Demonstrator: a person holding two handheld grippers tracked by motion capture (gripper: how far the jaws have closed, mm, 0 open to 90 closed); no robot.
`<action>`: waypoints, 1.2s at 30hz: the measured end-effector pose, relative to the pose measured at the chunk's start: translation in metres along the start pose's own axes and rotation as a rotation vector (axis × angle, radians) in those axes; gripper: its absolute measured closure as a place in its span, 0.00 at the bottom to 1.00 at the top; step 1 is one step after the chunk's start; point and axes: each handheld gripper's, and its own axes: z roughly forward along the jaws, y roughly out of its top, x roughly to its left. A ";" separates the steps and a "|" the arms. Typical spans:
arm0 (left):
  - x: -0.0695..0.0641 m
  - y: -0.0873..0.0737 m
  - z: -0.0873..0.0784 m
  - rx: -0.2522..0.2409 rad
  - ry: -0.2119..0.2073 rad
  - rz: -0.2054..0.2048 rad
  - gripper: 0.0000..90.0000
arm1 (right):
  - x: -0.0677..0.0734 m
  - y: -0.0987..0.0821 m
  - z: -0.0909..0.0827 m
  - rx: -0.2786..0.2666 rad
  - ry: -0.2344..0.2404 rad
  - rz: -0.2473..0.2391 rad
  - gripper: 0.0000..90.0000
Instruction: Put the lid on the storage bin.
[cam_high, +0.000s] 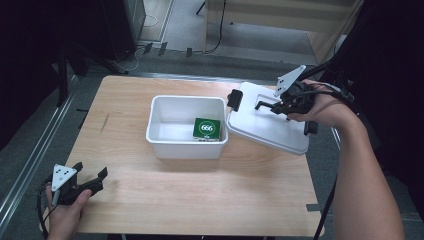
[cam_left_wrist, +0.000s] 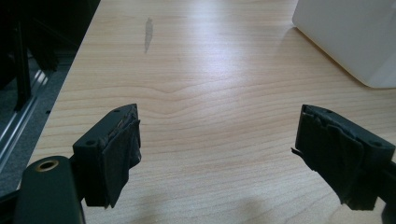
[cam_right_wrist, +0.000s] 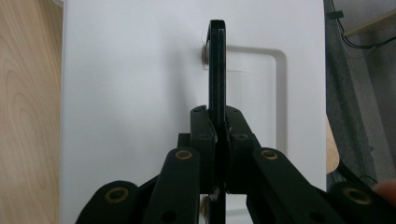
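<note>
From the high view, a wooden table carries a white box near its middle. A small green carton printed with white digits lies inside the box, toward its right side. Just right of the box, a white lid is held tilted, its left edge close to the box's right rim and its far right part out past the table edge. A black clip sits at the lid's left end and another at its right end. The right gripper is over the lid, held by the person's right hand, and grips the lid's black handle. The left gripper rests at the near left corner of the table in the left hand, well apart from the box, its jaws spread. Beyond the table lie grey floor, cables and a wooden frame.

In the left gripper view, the two black padded jaws stand wide apart with only bare table between them. A grey smear marks the wood farther off, and a corner of the white box shows at upper right. Nothing lies between the jaws and the box.

In the right gripper view, the jaws are closed on the thin black handle, seen edge-on and rising straight up the middle. The white lid lies behind it with a recessed outline around the handle. Table wood runs down the left, grey floor and cables down the right.
</note>
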 end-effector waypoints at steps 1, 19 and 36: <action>0.000 0.000 0.000 0.000 -0.001 0.000 0.16 | 0.000 0.002 0.001 -0.002 0.003 -0.005 0.95; 0.000 0.000 -0.001 -0.007 -0.006 -0.004 0.16 | 0.012 0.055 0.020 -0.020 0.057 -0.056 0.95; 0.000 0.000 -0.001 -0.010 -0.006 -0.004 0.16 | 0.024 0.098 0.042 -0.039 0.094 -0.126 0.95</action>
